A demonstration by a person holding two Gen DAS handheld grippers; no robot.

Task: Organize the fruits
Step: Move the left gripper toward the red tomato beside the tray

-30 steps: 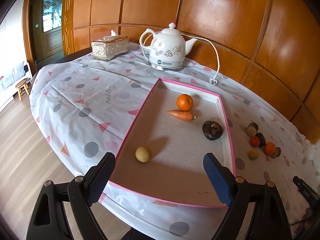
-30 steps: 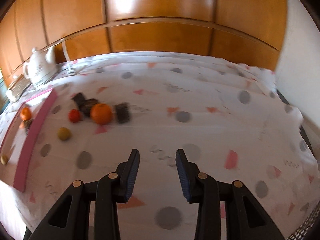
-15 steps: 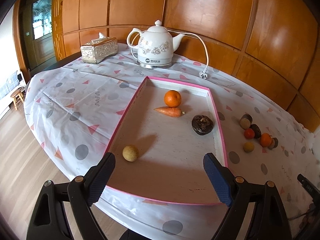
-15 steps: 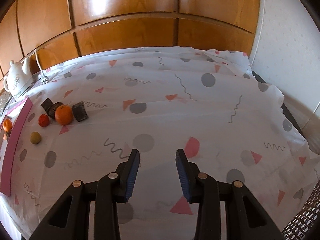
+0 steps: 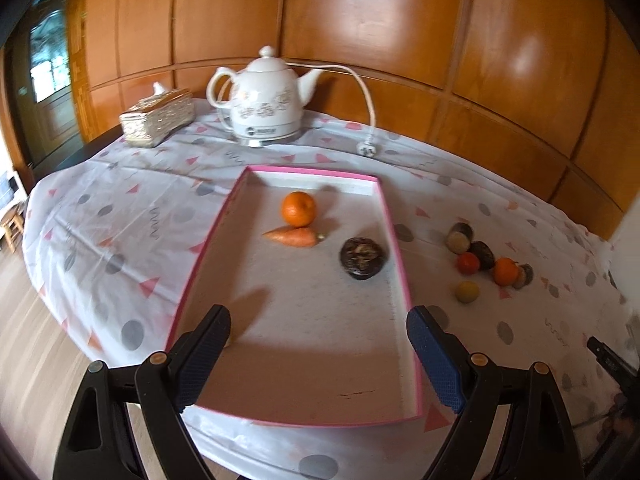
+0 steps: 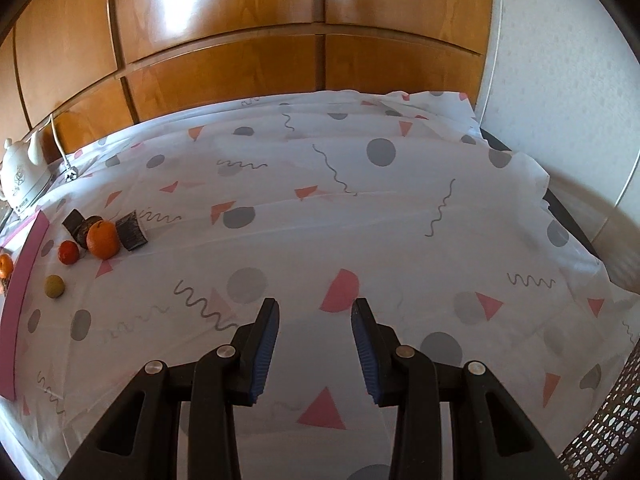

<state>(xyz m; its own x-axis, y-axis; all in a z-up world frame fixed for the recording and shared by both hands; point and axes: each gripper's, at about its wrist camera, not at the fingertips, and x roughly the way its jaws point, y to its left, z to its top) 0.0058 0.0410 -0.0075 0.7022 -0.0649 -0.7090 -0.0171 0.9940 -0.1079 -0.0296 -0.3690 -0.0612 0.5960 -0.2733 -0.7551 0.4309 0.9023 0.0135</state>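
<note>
Hovering over a pink-rimmed tray [image 5: 394, 236], the left gripper [image 5: 318, 354] gapes wide and empty; the right gripper [image 6: 314, 346] stands narrower, holding nothing.

Left wrist view: three things lie in the tray, one orange [image 5: 298, 209], one carrot [image 5: 292, 237] and one dark fruit [image 5: 363, 258], with a pale fruit nearly hidden behind the left finger; six small fruits [image 5: 486, 258] cluster on the tablecloth [image 5: 120, 216] beside it, near one kettle [image 5: 266, 98] and one tissue box [image 5: 158, 117]. Right wrist view: that cluster [image 6: 90, 242] shows clearer, while the tray is cut off at the frame edge.
</note>
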